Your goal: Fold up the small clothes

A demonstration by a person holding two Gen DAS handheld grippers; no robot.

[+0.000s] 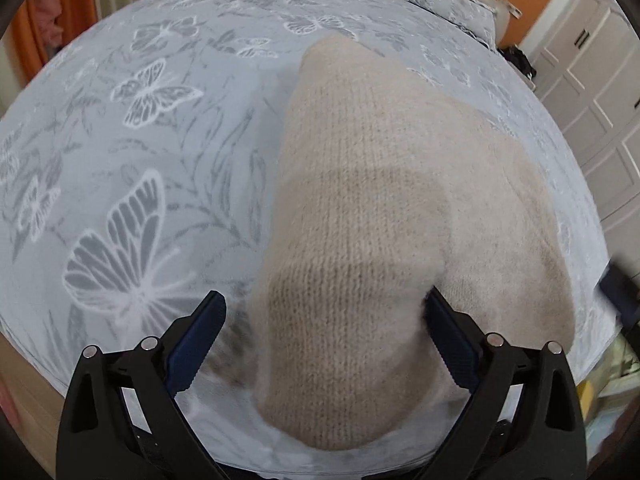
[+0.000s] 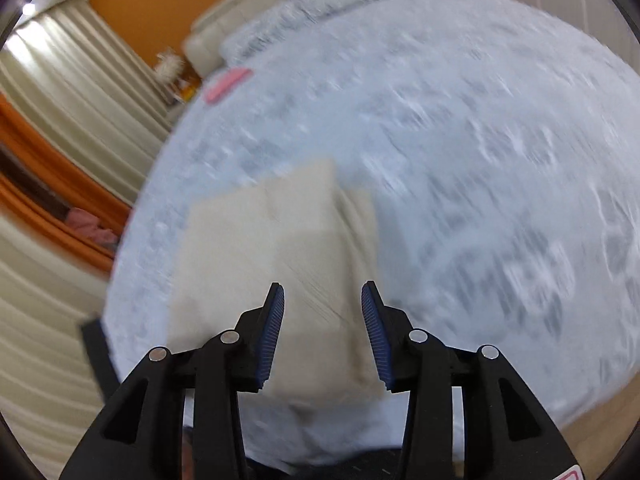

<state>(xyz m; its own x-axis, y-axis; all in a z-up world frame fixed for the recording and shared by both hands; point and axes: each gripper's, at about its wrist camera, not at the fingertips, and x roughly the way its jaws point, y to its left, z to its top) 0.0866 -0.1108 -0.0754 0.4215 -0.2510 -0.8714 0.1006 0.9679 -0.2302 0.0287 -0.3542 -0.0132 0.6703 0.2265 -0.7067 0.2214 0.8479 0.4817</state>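
Your left gripper (image 1: 324,312) gapes wide around the beige knit garment (image 1: 380,220), gripping nothing; your right gripper (image 2: 323,300) hangs half-open above it, empty.

A cream knitted garment (image 1: 360,216) is seen lying on the bed, folded over on itself; a long upper layer is laid from 6 o'clock toward 12 o'clock in the left wrist view; a rounded lower layer is shown spreading toward 3 o'clock; in the right wrist view the garment (image 2: 256,248) is blurred, its folded layers stacked at centre-left.
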